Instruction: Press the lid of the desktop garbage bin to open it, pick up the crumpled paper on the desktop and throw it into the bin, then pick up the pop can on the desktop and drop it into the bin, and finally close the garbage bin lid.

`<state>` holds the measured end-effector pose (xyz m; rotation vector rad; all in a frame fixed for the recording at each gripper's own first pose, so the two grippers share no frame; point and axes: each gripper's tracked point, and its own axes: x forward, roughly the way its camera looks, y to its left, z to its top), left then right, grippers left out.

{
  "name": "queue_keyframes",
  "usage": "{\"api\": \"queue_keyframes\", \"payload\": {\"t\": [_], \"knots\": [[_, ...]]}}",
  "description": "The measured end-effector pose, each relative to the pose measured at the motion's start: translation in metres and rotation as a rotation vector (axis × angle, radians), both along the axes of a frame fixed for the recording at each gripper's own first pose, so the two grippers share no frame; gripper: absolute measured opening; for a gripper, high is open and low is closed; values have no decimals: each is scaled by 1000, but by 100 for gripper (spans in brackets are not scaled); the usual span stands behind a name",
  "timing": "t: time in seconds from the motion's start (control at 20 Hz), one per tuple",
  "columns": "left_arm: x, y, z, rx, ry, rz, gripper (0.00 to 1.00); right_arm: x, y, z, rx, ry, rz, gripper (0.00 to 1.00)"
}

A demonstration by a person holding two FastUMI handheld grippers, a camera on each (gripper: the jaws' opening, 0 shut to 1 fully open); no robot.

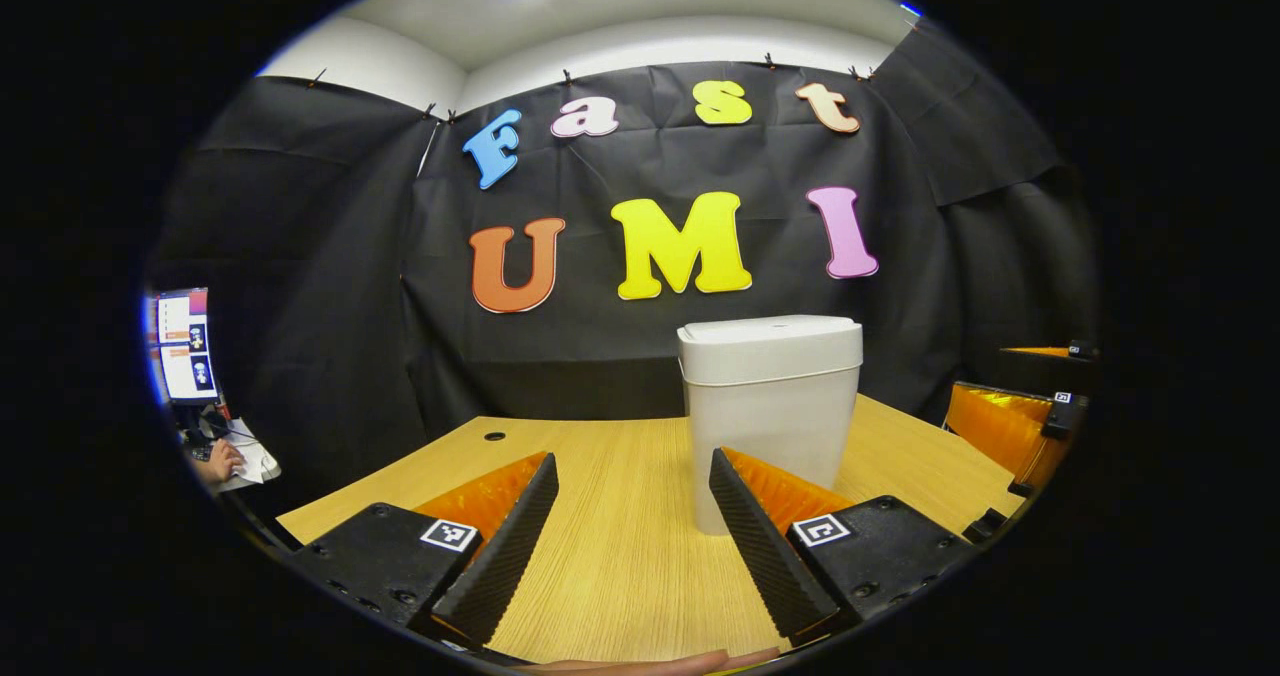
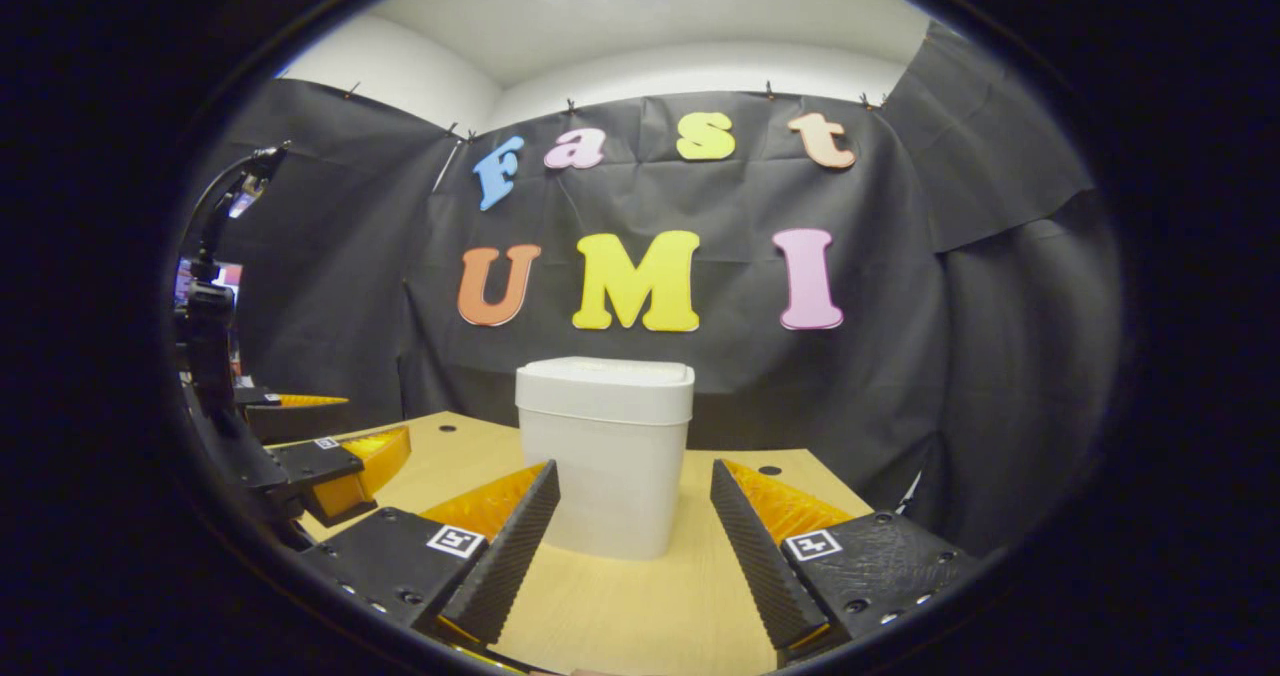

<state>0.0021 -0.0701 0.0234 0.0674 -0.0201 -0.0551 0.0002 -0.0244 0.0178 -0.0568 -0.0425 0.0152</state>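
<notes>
**Bin lid down, nothing thrown away yet**

The bin (image 1: 770, 406) stands upright, long axis vertical, toward the tabletop's (image 1: 620, 556) far edge, its lid (image 1: 770, 331) flat and closed. Judging by that, every step remains. The left gripper (image 1: 632, 526) and right gripper (image 2: 632, 536) both hold their fingers apart, empty, facing the bin.

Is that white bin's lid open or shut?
Shut. The lid sits flat on the bin, with no gap showing in either gripper view.
</notes>
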Motion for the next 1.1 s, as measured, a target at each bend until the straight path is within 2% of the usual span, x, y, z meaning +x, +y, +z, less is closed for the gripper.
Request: {"api": "queue_keyframes", "payload": {"t": [0.2,0.25,0.6,0.65,0.8,0.9,1.1], "knots": [[3,0,-2,1,7,3,98,3,2,-5,-1,21,5,93],[3,1,-3,0,10,4,98,3,2,-7,-3,25,5,98],[4,-4,-7,10,19,-1,98,6,-4,-7,-3,31,-4,97],[5,-4,-8,9,20,0,98,6,-4,-8,-4,32,-6,93],[5,-4,-8,8,20,0,98,6,-6,-9,-12,36,-10,93],[5,-5,-8,8,22,0,98,6,-8,-9,-12,36,-14,98],[2,-7,-7,13,17,-4,98,6,-7,-9,-15,35,-14,98]]}}
